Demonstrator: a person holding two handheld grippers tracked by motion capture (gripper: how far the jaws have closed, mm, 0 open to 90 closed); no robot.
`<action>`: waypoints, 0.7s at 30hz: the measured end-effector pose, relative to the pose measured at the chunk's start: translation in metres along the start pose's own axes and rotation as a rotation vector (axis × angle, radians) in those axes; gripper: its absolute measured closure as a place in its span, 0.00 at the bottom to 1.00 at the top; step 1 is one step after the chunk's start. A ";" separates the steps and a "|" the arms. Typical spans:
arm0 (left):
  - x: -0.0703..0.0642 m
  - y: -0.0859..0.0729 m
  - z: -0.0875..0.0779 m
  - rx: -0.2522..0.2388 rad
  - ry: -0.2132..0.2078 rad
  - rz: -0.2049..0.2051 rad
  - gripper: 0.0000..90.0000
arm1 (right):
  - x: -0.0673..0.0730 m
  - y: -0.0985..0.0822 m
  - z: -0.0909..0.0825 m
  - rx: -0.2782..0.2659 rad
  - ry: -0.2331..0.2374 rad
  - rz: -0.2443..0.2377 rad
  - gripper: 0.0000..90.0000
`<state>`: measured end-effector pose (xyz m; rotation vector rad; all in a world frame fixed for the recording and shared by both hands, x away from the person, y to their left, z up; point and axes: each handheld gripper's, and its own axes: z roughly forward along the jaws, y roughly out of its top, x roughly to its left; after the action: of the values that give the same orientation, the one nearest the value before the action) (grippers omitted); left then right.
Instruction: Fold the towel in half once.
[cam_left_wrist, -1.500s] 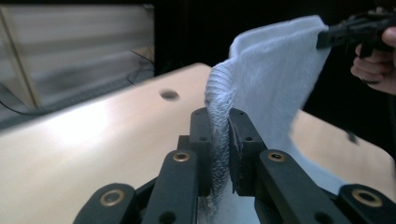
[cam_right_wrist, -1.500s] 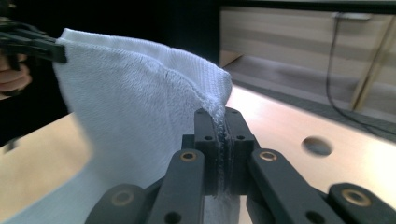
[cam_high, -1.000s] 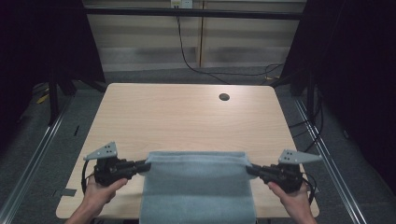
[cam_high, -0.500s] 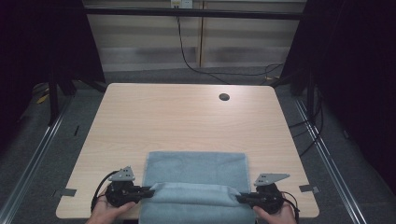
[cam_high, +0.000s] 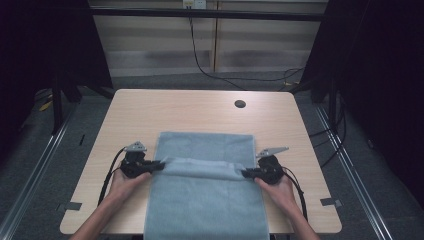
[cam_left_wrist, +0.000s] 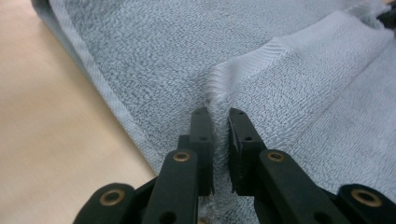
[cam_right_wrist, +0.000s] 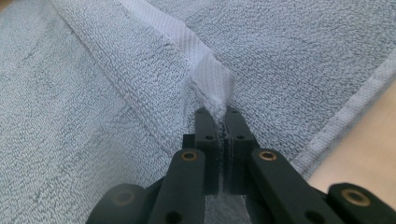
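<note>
A pale blue towel (cam_high: 205, 195) lies spread on the wooden tabletop (cam_high: 200, 112), its near end hanging off the edge by the person. Both hands are down on it, one at each side. The left gripper (cam_high: 159, 164) has its jaws pinched on a corner of the towel, and from the left gripper view (cam_left_wrist: 218, 117) the hemmed edge bunches up between them while the flat layer of cloth spreads just beyond and beneath. The right gripper (cam_high: 246, 173) has its jaws clamped on the opposite corner; in the right gripper view (cam_right_wrist: 218, 112) a white woven band of hem (cam_right_wrist: 210, 79) stands up out of the closed jaws. Between the two pairs of jaws the lifted edge runs as a raised ridge across the towel. Well beyond the jaws, a small dark hole (cam_high: 240, 104) sits in the tabletop
</note>
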<state>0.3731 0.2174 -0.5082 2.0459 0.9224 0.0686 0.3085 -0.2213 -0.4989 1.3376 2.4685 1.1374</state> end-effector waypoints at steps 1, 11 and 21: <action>0.005 0.004 0.004 -0.006 0.007 -0.006 0.91 | -0.005 0.006 0.004 0.000 -0.009 -0.001 0.97; 0.045 0.049 0.036 -0.003 0.130 0.004 0.91 | -0.044 0.055 0.041 -0.033 -0.089 0.086 0.97; 0.059 0.064 0.048 -0.015 0.156 -0.051 0.91 | -0.060 0.077 0.057 -0.077 -0.195 0.144 0.97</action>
<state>0.4708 0.1986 -0.5073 2.0240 1.0668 0.2089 0.4204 -0.2091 -0.5035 1.5450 2.2011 1.0618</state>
